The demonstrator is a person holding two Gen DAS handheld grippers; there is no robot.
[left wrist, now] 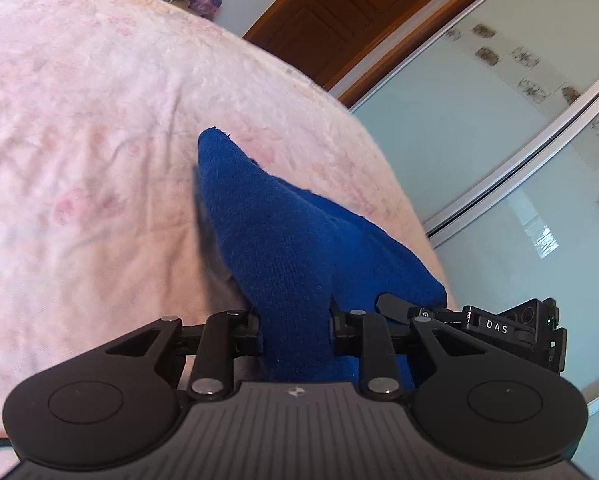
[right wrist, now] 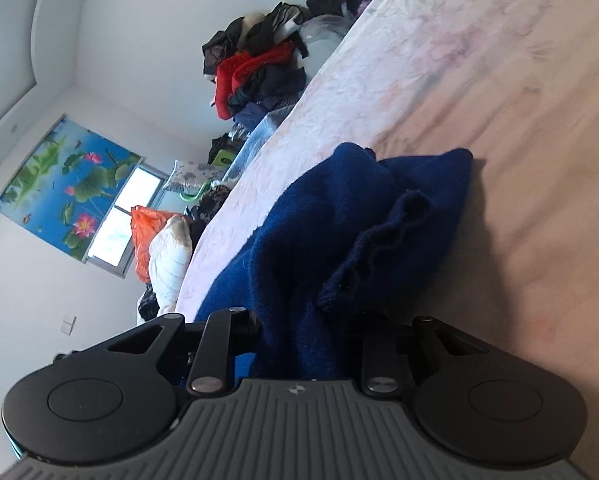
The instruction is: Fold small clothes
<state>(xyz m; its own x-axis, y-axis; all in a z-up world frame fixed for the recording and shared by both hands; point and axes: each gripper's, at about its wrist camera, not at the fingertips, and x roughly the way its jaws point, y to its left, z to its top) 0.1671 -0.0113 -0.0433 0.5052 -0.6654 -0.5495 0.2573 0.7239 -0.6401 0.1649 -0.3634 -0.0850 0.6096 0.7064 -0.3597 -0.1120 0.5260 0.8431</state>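
The small deep-blue knitted garment [left wrist: 283,248] lay bunched on the pale pink flower-printed bedspread [left wrist: 79,128], and it ran straight out from both of my tools, so neither hand had any reach left to make. In the left wrist view its long axis pointed away from me, narrowing to a blunt tip that stood up off the bedding ahead and a little to the left. In the right wrist view the same blue knit [right wrist: 339,216] spread forward in heaped folds, with a ribbed, wavy edge [right wrist: 379,240] curling just right of centre.

My left gripper [left wrist: 295,332] had its jaws drawn in on a thick fold of the fabric; the cloth filled the gap between them and passed back beneath the tool body, so I judged it clamped. My right gripper [right wrist: 307,332] was likewise closed on a bundle of the knit, though the fabric hid the fingertips and I could not see the pads themselves. Past the blue cloth, the left view caught the black body of my other tool [left wrist: 511,324] just beside it on the right, so my two hands were close together on one end of the garment.

With both ends of that edge pinched, I judged the next move would be to lift and carry it toward the far tip.
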